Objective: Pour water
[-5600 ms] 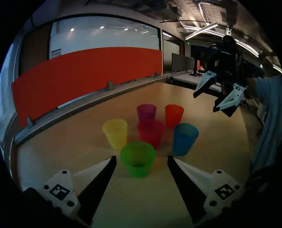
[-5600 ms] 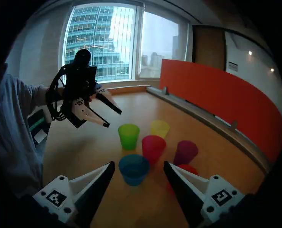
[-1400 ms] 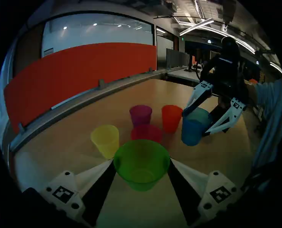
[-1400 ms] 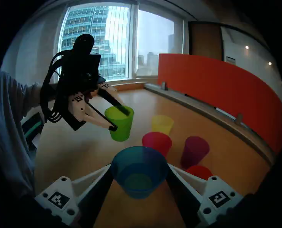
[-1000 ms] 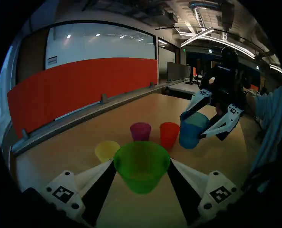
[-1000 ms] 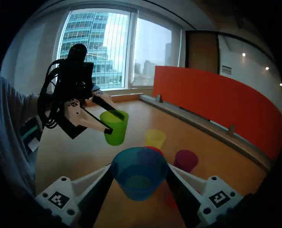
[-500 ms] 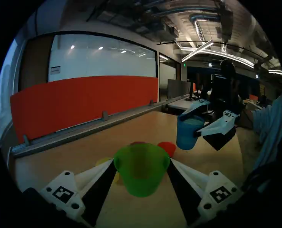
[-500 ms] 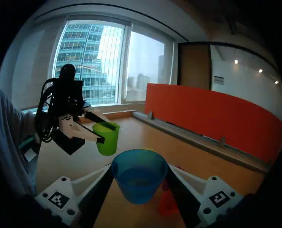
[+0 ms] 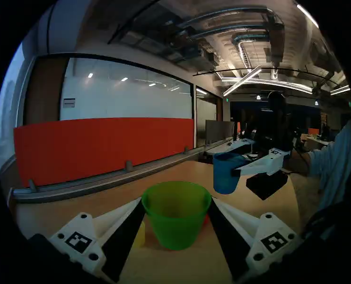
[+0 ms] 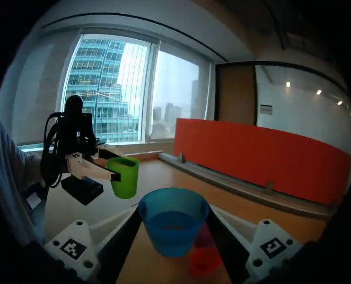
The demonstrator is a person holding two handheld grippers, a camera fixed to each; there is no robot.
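Observation:
My left gripper point(image 9: 176, 215) is shut on a green plastic cup point(image 9: 176, 213), held upright above the wooden table point(image 9: 104, 199). A blue cup point(image 10: 173, 220) with water in it sits upright between the fingers of my right gripper point(image 10: 173, 222), which is shut on it. The left gripper view has the blue cup point(image 9: 224, 173) off to the right in the right gripper point(image 9: 241, 168). In the right gripper view the green cup point(image 10: 124, 176) hangs at the left in the left gripper point(image 10: 113, 170). Both cups are level and apart from each other.
Below the cups, a yellow cup point(image 9: 140, 235), a red cup point(image 10: 205, 261) and a purple cup point(image 10: 205, 235) stand on the table. An orange partition point(image 9: 104, 144) runs along the table's far edge. A person's sleeve point(image 9: 334, 165) is at the right.
Both grippers have risen further with their cups, so the cups on the table have dropped low in both views. The blue and green cups stay upright.

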